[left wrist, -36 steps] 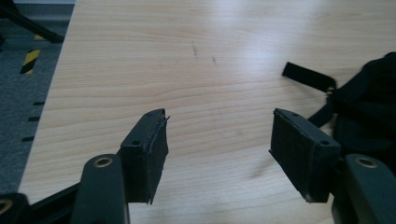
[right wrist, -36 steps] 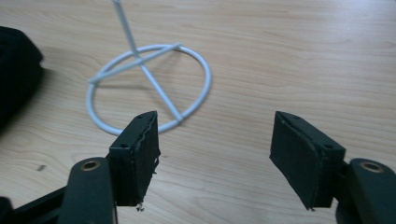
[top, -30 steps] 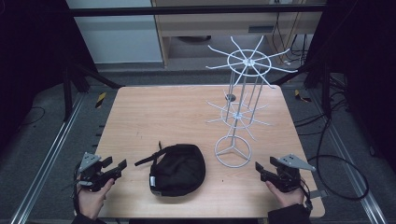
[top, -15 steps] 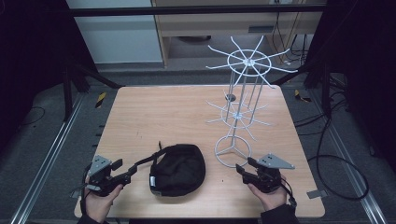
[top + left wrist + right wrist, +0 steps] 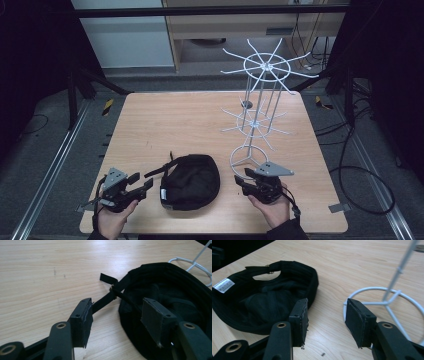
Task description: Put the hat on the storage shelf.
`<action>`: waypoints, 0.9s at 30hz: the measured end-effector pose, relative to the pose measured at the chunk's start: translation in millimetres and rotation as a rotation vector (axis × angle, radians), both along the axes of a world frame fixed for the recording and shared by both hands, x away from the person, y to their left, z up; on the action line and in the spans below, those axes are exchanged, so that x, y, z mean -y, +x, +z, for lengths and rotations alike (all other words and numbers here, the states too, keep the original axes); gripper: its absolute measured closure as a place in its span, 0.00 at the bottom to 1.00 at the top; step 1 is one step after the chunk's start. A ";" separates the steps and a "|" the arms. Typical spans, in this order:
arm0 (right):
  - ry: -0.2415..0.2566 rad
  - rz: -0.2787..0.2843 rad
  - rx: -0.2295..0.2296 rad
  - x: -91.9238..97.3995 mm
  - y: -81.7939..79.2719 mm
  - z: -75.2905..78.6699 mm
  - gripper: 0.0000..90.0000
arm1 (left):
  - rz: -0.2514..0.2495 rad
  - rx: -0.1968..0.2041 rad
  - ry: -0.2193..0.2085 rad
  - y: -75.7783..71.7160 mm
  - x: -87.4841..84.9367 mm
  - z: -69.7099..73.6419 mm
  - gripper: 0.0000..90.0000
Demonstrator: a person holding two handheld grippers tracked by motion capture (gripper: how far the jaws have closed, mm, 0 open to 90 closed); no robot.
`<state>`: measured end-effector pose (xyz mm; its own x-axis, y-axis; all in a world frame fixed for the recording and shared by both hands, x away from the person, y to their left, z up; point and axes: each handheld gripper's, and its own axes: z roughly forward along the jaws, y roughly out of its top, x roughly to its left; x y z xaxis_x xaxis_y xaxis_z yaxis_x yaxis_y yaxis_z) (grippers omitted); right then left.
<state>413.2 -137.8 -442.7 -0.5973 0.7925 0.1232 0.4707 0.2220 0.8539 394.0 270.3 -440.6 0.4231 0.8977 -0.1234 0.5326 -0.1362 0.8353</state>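
A black cap (image 5: 192,181) lies upside down near the front edge of the wooden table (image 5: 175,120), its strap (image 5: 156,171) trailing to the left. My left gripper (image 5: 141,181) sits just left of the cap, open, jaws pointing at it. In the left gripper view the gripper (image 5: 117,312) stands open, with the strap (image 5: 103,301) running between the jaws and the cap (image 5: 170,282) just ahead. My right gripper (image 5: 242,177) is open just right of the cap. Nothing lies between the jaws of the right gripper (image 5: 327,312); the cap (image 5: 257,300) sits to their left.
A white wire rack (image 5: 267,65) with spoked tiers stands at the right of the table. Its base ring (image 5: 250,157) lies just behind my right gripper, and the ring (image 5: 374,288) sits close by the right jaw. Dark floor and cables surround the table.
Both grippers have moved inward from the table's sides toward the cap, the right one farther. The cap and the rack have not moved.
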 end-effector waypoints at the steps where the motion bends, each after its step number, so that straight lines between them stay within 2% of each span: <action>1: -0.002 0.004 0.000 -2.7 0.8 0.2 0.59 | -0.005 -0.003 0.001 -0.2 1.8 -0.1 0.46; 5: -0.016 0.037 -0.007 -20.3 7.5 0.0 0.59 | -0.020 -0.008 -0.001 -0.5 9.6 -0.7 0.47; 12: -0.038 0.048 -0.029 -38.9 17.0 -4.8 0.60 | -0.046 -0.040 0.013 1.5 22.7 -4.8 0.49; 14: -0.045 0.051 -0.036 -44.2 20.1 -7.9 0.60 | -0.060 -0.063 0.029 1.9 28.3 -7.8 0.50; 17: -0.053 0.054 -0.038 -48.1 22.5 -10.8 0.60 | -0.066 -0.074 0.038 2.2 31.4 -9.9 0.51; 18: -0.063 0.059 -0.046 -53.6 25.4 -14.6 0.59 | -0.072 -0.092 0.050 2.8 35.2 -12.5 0.52; 23: -0.088 0.066 -0.066 -63.9 31.0 -23.1 0.59 | -0.079 -0.118 0.074 4.0 38.4 -16.1 0.57; 27: -0.110 0.062 -0.080 -67.9 32.8 -29.8 0.60 | -0.077 -0.138 0.067 4.8 37.6 -18.5 0.61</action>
<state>446.1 -69.9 -472.5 -0.6369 0.7660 0.0871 0.5190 0.3424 0.7832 398.8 232.7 -459.1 0.4739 0.8715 -0.1261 0.6275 -0.2337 0.7427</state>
